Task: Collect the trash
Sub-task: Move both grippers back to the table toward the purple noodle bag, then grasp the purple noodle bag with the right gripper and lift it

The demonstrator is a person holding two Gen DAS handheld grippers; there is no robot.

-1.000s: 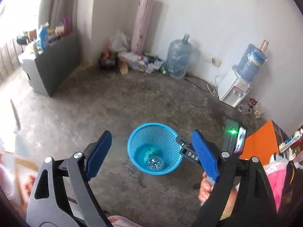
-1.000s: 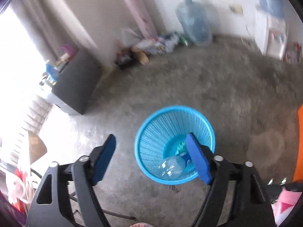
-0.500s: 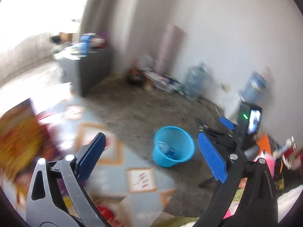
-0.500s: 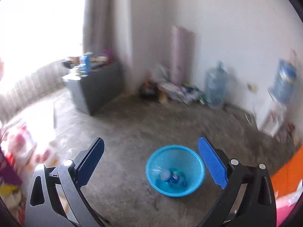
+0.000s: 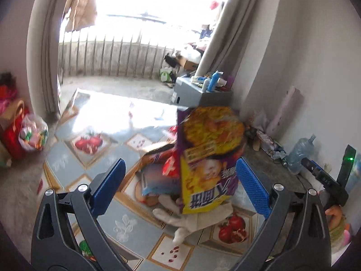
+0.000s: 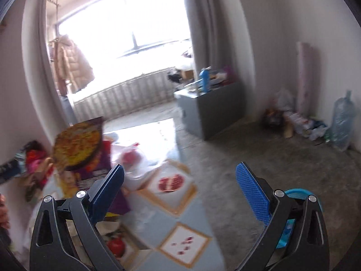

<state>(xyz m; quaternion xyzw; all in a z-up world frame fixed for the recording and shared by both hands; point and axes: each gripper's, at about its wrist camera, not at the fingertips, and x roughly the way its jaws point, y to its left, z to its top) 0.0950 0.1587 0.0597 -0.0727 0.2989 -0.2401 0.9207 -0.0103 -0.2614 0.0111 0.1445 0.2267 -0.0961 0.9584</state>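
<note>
From the left wrist view I see the left gripper (image 5: 179, 185) with its jaws spread wide and holding nothing. Far left, a plastic bag (image 5: 33, 133) of bright items sits at the foot of the curtain (image 5: 45, 52), on the rim of the patterned floor mat (image 5: 74, 155). Between the jaws but beyond them stands the purple snack box (image 5: 208, 158), upright, on a heap of flattened cartons and a pale cloth (image 5: 194, 216); I cannot tell whether the right pad (image 5: 252, 189) touches the box or only overlaps it in view. Right of the box, bare concrete runs to the wall, where a water jug (image 5: 299, 154) stands near the right edge. From the right wrist view, the right gripper (image 6: 179, 187) is likewise released and empty. The same snack box (image 6: 77, 149) sits at left, blurred, partly cut off by the left pad. Open concrete floor (image 6: 259, 146) lies ahead to the grey cabinet (image 6: 214, 110). The blue trash basket (image 6: 297, 193) shows only as a rim sliver behind the right finger; its contents are hidden.
</note>
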